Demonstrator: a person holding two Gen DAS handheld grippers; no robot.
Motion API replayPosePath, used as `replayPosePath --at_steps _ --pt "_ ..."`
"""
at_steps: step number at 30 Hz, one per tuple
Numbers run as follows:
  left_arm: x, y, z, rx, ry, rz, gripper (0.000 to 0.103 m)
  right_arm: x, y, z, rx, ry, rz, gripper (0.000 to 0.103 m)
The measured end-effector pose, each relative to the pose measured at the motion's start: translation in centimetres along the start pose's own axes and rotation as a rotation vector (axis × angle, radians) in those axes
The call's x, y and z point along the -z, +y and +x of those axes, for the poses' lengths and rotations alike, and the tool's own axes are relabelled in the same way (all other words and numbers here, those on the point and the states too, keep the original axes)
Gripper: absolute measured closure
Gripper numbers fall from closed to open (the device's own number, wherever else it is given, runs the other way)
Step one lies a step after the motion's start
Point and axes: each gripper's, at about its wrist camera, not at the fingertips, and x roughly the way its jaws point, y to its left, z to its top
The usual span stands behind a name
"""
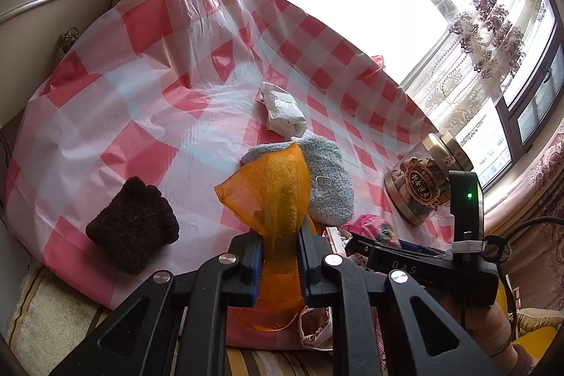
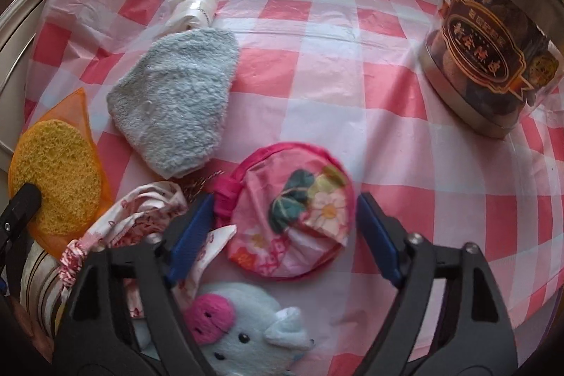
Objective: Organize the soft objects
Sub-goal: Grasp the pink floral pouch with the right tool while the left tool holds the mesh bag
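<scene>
My left gripper (image 1: 280, 238) is shut on an orange mesh-covered sponge (image 1: 271, 185), which stands up between its blue pads. The same sponge (image 2: 56, 171) shows at the left edge of the right wrist view. A round pink floral pouch (image 2: 289, 210) lies on the red-and-white checked cloth (image 2: 352, 94). My right gripper (image 2: 285, 203) points down over it, one pad on each side with a small gap to the pouch. A grey-blue fluffy cloth (image 2: 176, 101) lies just beyond, and a plush pig (image 2: 239, 326) sits under the right gripper.
A dark brown knitted piece (image 1: 132, 224) lies at the left. A white folded packet (image 1: 282, 108) rests farther back. A clear jar with a gold lid (image 2: 493, 34) stands at the right. Pink patterned fabric (image 2: 141, 217) bunches by the front edge. A cream cabinet (image 1: 53, 6) borders the left.
</scene>
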Motion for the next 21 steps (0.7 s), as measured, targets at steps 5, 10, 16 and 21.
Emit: replayPosePath --at_steps 5,10,16,21 --pt "0.1 -0.1 -0.1 -0.007 -0.004 0.004 0.086 0.2 -1.7 -0.9 -0.048 -0.048 0.075 0.033" --pt "0.2 -0.4 -0.1 -0.018 -0.01 0.017 0.086 0.4 -2.6 -2.6 -0.048 -0.117 0.111 0.063" --pt "0.2 -0.6 -0.1 -0.032 -0.011 0.03 0.086 1.1 -3.2 -3.8 -0.069 -0.156 0.115 0.064" --pt "0.3 -0.9 -0.4 -0.04 -0.022 0.041 0.086 2.0 -4.3 -5.5 -0.07 -0.194 0.132 0.066"
